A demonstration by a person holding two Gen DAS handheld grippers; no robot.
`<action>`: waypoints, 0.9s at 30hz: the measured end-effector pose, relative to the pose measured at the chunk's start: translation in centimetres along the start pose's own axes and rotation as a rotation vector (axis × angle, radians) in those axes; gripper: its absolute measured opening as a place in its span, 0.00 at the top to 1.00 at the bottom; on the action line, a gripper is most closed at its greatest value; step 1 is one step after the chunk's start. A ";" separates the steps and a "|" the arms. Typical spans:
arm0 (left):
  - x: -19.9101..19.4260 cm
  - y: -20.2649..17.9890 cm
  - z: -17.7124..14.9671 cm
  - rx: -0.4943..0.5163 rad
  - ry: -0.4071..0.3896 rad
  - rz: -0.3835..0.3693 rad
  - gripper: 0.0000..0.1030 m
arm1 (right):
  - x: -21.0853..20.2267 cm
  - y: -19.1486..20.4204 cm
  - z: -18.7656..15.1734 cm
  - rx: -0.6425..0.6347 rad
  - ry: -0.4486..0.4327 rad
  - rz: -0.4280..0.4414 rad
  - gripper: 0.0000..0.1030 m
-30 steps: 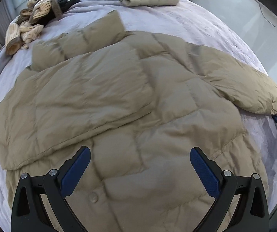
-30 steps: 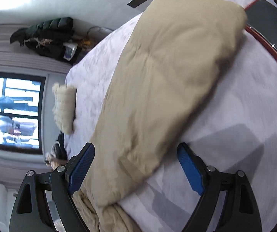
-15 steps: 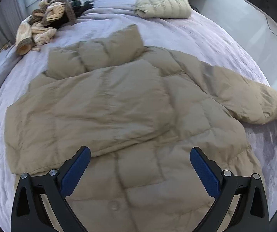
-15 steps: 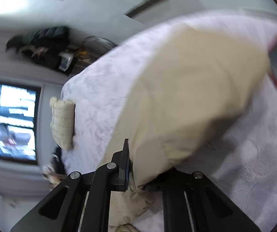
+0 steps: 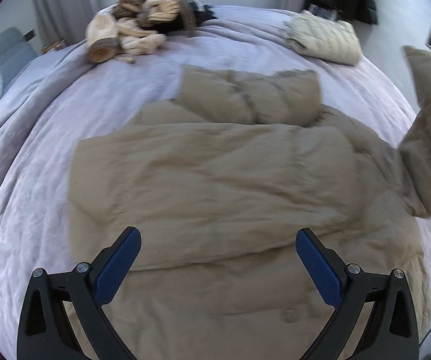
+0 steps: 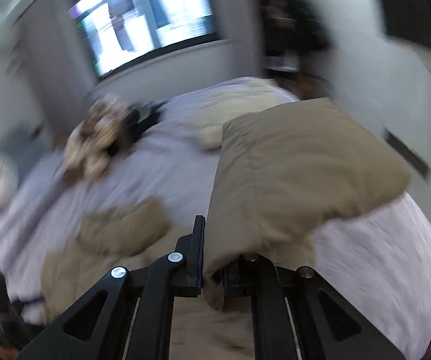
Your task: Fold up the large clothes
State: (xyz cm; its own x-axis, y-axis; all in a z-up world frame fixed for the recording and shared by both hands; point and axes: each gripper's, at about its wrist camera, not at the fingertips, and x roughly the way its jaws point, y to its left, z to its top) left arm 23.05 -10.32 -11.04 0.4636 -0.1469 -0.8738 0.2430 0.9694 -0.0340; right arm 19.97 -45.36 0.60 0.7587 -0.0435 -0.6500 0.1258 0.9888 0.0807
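The bed [image 5: 50, 138] fills both views, its lilac cover spread wide, and across the middle and lower part of the left wrist frame lies the tan puffer jacket [image 5: 215, 180], the garment being folded. One sleeve already lies crossed over the chest as a broad flat panel running left to right through the centre of that frame, so the first fold looks done. The hood [image 5: 248, 99] sits bunched just above it, toward upper centre. Now the second sleeve [image 6: 299, 168] is up in the air: it billows large across the centre right of the right wrist view, and shows again at the right edge of the left wrist view, lifted clear of the bed. The right gripper [image 6: 212, 279] has its jaws clenched on the cuff end of that sleeve, fabric pinched between them at lower centre. The left gripper [image 5: 218, 258] hovers over the jacket's lower body with jaws released and wide, nothing between them. Still to come, by my reading: lay this sleeve across, then fold the body up. A folded cream jacket [image 5: 326, 40] waits upper right, a heap of unfolded clothes [image 5: 143, 30] upper left.
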 end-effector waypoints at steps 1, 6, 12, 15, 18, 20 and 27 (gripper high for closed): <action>0.1 1.0 0.0 -0.018 -0.001 0.006 0.00 | 1.3 2.4 -0.3 -0.052 0.027 0.018 0.90; 0.9 5.9 -0.6 -0.113 0.012 0.034 0.00 | 6.9 10.4 -4.6 -0.206 0.165 0.069 0.90; 1.3 9.9 -0.6 -0.190 0.007 -0.010 0.00 | 10.1 15.3 -9.8 -0.437 0.275 -0.015 0.88; 1.4 11.1 0.1 -0.235 -0.003 -0.103 0.00 | 9.8 15.9 -10.6 -0.477 0.293 -0.027 0.65; 2.0 11.0 1.4 -0.256 0.012 -0.230 0.00 | 8.6 15.7 -10.8 -0.471 0.287 -0.028 0.40; 2.6 10.0 2.4 -0.243 0.029 -0.306 0.00 | 7.1 14.6 -10.4 -0.419 0.283 -0.036 0.40; 6.8 2.8 6.6 -0.201 0.112 -0.516 0.00 | 3.3 6.0 -10.4 0.061 0.355 0.136 0.40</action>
State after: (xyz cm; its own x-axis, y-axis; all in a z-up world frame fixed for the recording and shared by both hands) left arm 32.56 -9.90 -13.90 0.2320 -0.6010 -0.7649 0.2423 0.7972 -0.5529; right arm 16.56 -38.13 -8.95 0.5043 0.1505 -0.8503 0.0852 0.9712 0.2224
